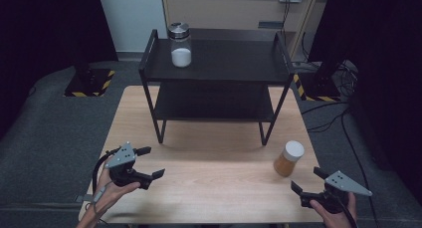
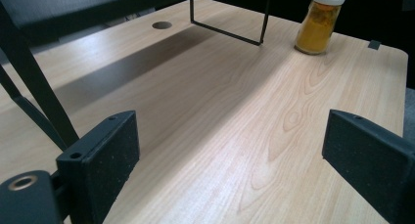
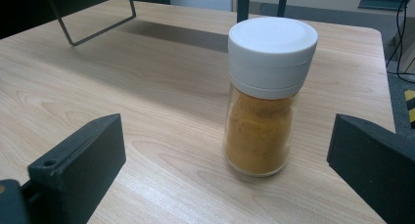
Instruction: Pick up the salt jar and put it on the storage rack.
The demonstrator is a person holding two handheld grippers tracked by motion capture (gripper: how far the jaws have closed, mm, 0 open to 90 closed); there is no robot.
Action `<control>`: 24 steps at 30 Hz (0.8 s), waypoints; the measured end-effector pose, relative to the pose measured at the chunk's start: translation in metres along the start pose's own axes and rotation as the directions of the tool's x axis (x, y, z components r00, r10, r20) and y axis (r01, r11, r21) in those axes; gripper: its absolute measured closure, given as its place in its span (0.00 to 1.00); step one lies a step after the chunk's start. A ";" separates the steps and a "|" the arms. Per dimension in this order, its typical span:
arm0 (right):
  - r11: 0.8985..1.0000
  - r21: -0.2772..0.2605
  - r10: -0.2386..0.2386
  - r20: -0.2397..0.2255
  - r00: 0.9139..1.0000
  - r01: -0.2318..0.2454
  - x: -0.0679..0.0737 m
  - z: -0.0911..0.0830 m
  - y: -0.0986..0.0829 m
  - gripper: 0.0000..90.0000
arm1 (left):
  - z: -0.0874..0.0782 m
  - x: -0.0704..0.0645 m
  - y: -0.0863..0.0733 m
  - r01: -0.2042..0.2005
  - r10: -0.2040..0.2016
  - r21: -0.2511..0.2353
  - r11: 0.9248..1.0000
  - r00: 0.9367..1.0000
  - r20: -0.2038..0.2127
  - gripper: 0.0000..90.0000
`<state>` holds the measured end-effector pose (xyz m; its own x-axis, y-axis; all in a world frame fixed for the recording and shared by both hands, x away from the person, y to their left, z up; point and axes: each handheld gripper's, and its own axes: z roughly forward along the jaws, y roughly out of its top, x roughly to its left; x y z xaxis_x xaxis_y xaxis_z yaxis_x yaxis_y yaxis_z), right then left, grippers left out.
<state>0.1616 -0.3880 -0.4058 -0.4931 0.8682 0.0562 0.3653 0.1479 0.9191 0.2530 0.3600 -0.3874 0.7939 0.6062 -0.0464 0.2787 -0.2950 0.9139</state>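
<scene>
A glass jar of orange powder with a white lid (image 1: 289,158) stands upright on the wooden table (image 1: 214,188) at the right, also seen as the jar (image 3: 264,101) and, far off, the jar (image 2: 320,21). My right gripper (image 1: 307,179) is open just in front of the jar, which stands a little beyond its jaws. My left gripper (image 1: 150,162) is open at the table's left with nothing between its jaws. A second jar (image 1: 180,44) with a metal lid and white contents stands on the top shelf of a black rack (image 1: 219,68).
The black two-level rack (image 1: 214,108) fills the far half of the table, its lower shelf bare. A cable hole (image 2: 162,25) is in the tabletop under the rack. Cables lie on the floor (image 1: 338,113) at the right.
</scene>
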 end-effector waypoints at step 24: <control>1.000 -0.005 0.000 0.007 1.000 0.000 0.001 -0.001 0.000 0.01 | -0.021 -0.016 -0.027 0.078 -0.083 -0.056 0.995 0.993 -0.087 0.06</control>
<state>0.1607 -0.3877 -0.4060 -0.4876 0.8714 0.0538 0.3616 0.1454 0.9209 0.2213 0.3733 -0.4029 0.7181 0.6905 -0.0869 0.3093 -0.2048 0.9286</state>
